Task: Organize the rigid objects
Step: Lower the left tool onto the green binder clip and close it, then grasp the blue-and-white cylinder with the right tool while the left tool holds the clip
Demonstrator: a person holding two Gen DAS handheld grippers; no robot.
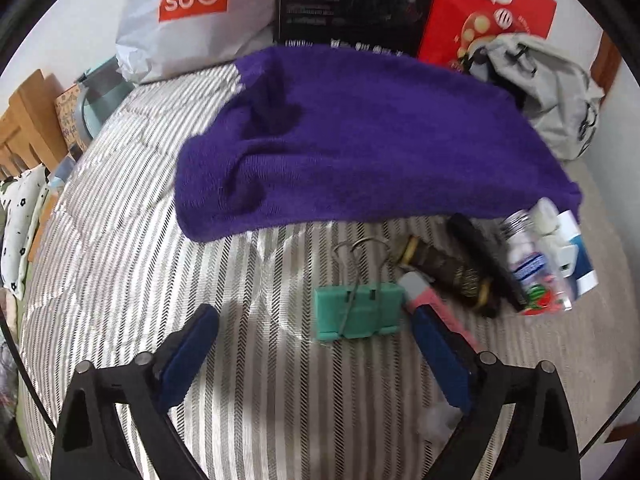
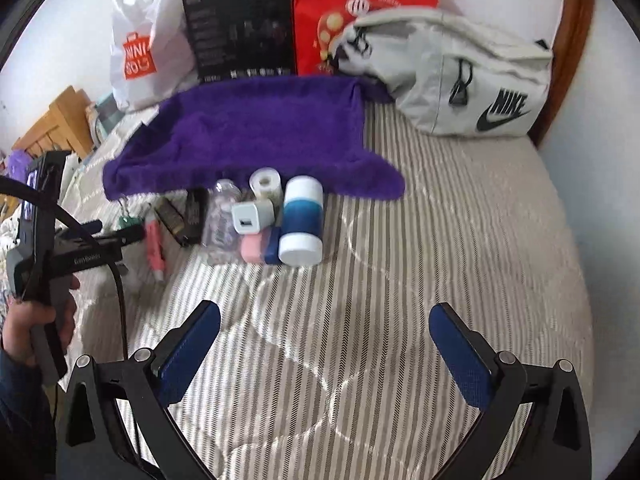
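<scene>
Green binder clip (image 1: 359,309) between open left hand-held gripper (image 1: 314,326) fingers.

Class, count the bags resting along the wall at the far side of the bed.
2: a white Miniso shopping bag at the far left, and a grey Nike bag at the far right. Boxes between them may hide others.

Both grippers, left gripper (image 1: 312,320) and right gripper (image 2: 325,318), have black frames, 2 blue textured pads (image 2: 188,350), silver screws (image 2: 141,355); a dark sleeve (image 2: 20,408), a black cable (image 2: 120,300).
</scene>
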